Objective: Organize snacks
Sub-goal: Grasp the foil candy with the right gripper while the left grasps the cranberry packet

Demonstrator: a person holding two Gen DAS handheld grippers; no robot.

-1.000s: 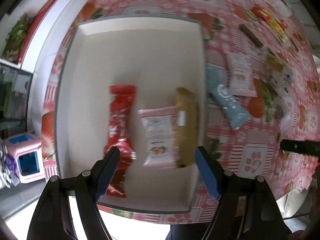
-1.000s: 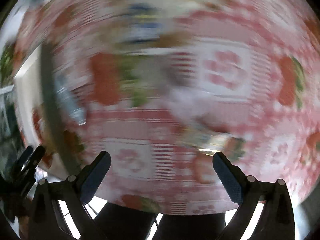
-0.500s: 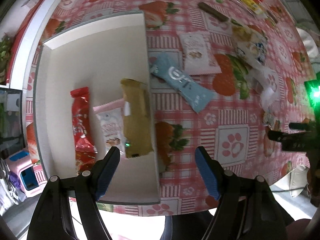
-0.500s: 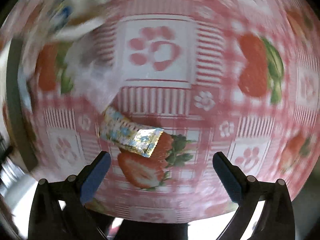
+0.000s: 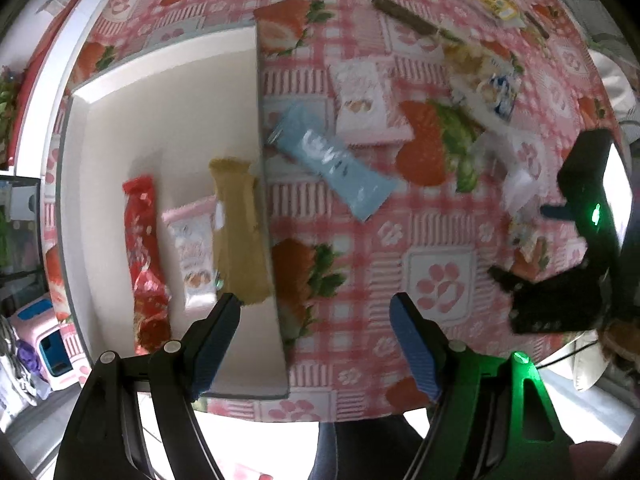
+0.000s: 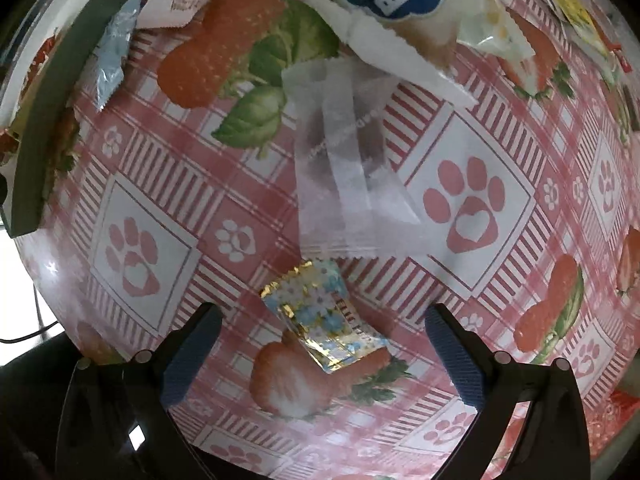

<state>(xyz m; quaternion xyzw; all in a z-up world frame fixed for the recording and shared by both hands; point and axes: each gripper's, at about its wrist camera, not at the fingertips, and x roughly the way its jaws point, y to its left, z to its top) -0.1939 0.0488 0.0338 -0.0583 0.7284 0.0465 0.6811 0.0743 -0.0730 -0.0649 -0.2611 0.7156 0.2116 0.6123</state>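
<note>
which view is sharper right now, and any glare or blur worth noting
Right wrist view is sharper: the floral candy wrapper between the open right tongs is crisp. Left wrist view is softly motion-blurred on the blue packet; green LED glow tints the left tongs.

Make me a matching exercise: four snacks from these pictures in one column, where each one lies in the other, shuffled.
1. red packet
2. light blue packet
3. floral foil candy
4. mustard packet

a. between the right gripper's open fingers
b. in the tray, against its right wall
c. on the tablecloth, just outside the tray
d. in the tray, leftmost

Pairs: 1-d, 2-c, 3-a, 4-b
</note>
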